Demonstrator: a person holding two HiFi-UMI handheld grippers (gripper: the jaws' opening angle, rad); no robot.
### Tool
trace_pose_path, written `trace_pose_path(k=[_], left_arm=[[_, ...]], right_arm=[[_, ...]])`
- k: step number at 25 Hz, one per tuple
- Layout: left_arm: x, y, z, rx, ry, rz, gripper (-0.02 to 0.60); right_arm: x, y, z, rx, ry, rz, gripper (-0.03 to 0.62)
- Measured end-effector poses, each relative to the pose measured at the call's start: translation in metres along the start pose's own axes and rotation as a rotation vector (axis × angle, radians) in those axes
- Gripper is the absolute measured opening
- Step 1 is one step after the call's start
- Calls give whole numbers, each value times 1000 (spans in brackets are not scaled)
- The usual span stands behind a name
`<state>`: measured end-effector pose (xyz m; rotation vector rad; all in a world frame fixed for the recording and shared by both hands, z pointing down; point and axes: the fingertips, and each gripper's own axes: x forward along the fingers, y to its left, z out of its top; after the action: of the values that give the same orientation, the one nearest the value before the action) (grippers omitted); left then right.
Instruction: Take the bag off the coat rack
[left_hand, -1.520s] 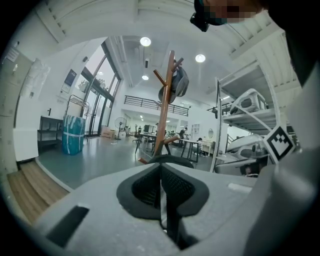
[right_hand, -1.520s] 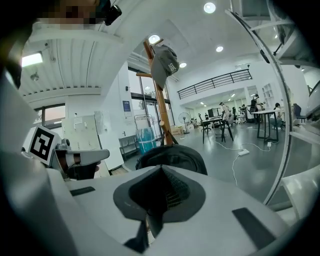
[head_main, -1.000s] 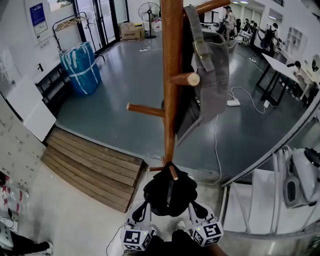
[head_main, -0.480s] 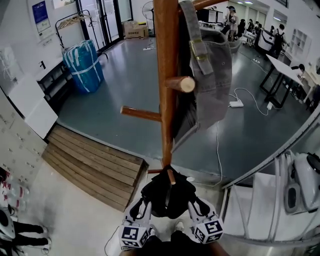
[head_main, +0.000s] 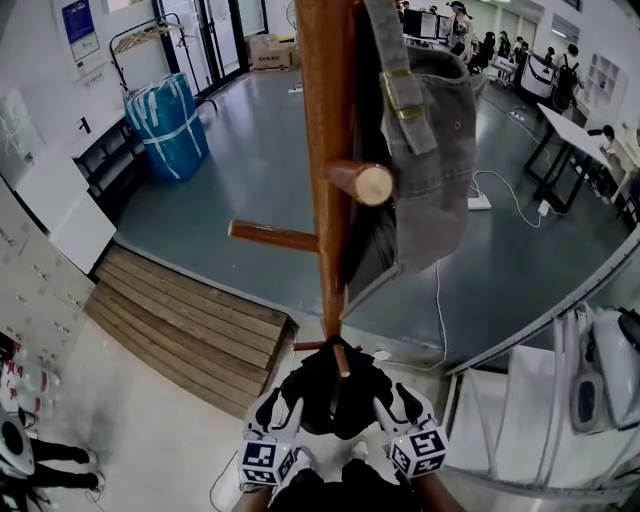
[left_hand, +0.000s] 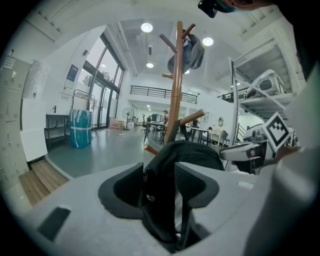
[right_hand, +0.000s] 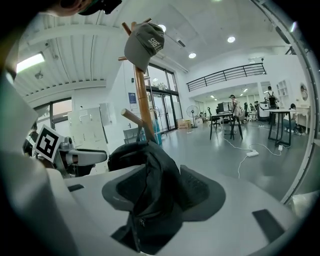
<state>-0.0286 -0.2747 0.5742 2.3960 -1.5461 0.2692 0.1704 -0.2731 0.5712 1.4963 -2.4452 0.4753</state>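
A black bag (head_main: 335, 400) hangs on the lowest peg (head_main: 342, 360) of the wooden coat rack (head_main: 325, 150). A grey cap (head_main: 430, 150) hangs higher up. My left gripper (head_main: 278, 408) is at the bag's left side and my right gripper (head_main: 392, 405) at its right. The jaws of both have just been opening. In the left gripper view, black bag fabric (left_hand: 165, 200) lies loose between the spread pads (left_hand: 125, 187) of the left gripper (left_hand: 162, 185). In the right gripper view, a fold of the bag (right_hand: 145, 170) drapes between the parted pads (right_hand: 200, 192) of the right gripper (right_hand: 160, 192).
A wooden ramp (head_main: 190, 335) lies on the floor at the left and a blue wrapped bundle (head_main: 165, 125) stands behind it. A white power strip (head_main: 478, 203) with its cable lies right of the rack. A white shelf frame (head_main: 560, 400) stands close at the right.
Both grippers' jaws have spread apart from the bag's fabric. Both hands have sunk a little beside the bag, which stays on the low peg.
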Motion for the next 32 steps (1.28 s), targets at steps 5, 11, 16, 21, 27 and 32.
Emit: trace_pose_path(k=[5,11,16,21,27,32], left_arm=[[15,6,-3,6,32,-10,213],[32,14,-16,24,74,-29,229],[38,14,-15,1,84,-40,229],[42,14,-17,1,87,-40,214],[46,14,-18,26,83,-50,169],[43,11,-21,28,128,-83,135]], right_arm=[[14,-6,-3,-2,29,5,207],[30,-5,-10,0,66,27,212],[38,-5,-13,-1,78,15,212],[40,-11,-13,-7,74,-13,206],[42,-14,-14,-14,75,-21,160],[41,-10,-15,-21,85,-12,120]])
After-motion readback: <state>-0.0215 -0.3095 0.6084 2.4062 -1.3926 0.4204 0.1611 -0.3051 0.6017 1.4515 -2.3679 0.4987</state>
